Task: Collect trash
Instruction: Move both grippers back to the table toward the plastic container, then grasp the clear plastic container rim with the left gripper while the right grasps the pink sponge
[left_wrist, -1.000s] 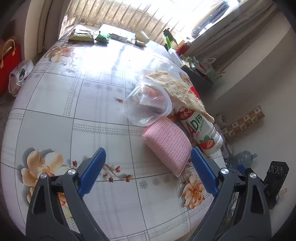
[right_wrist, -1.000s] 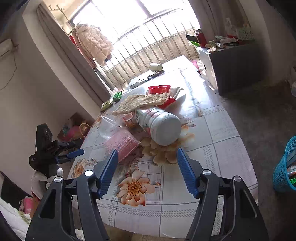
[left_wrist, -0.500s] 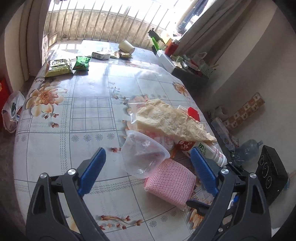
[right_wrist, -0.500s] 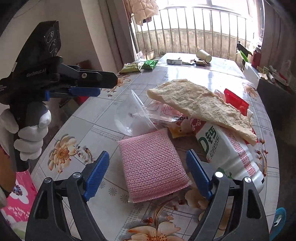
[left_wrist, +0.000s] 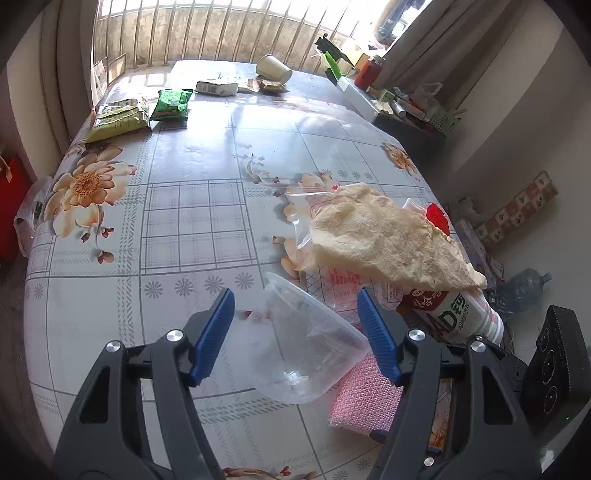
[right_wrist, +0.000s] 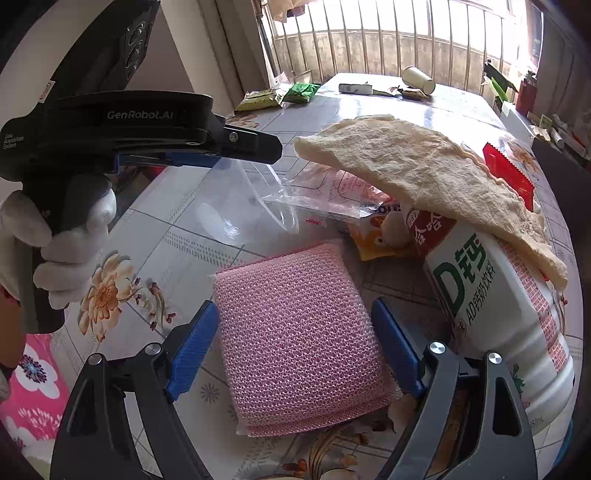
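A pile of trash lies on the flowered table (left_wrist: 184, 206). A clear plastic bowl (left_wrist: 303, 350) lies tilted between the open jaws of my left gripper (left_wrist: 295, 332), untouched as far as I can tell. A pink mesh sponge (right_wrist: 299, 332) lies flat between the open jaws of my right gripper (right_wrist: 291, 343). Beside it lie a white AD milk bottle (right_wrist: 491, 295) on its side, a beige crumpled paper (right_wrist: 424, 170) draped over it, a clear bag (right_wrist: 332, 192) and a red wrapper (right_wrist: 506, 170). The left gripper (right_wrist: 207, 155) shows at upper left in the right wrist view, over the bowl (right_wrist: 236, 206).
At the far end of the table lie green snack packets (left_wrist: 170, 103), a small white box (left_wrist: 216, 86) and a tipped paper cup (left_wrist: 273, 68). A cluttered dark cabinet (left_wrist: 410, 122) stands right of the table. A water jug (left_wrist: 524, 288) sits on the floor.
Both grippers have moved in toward the pile. The left jaws have narrowed around the bowl, and the right jaws now straddle the pink sponge.
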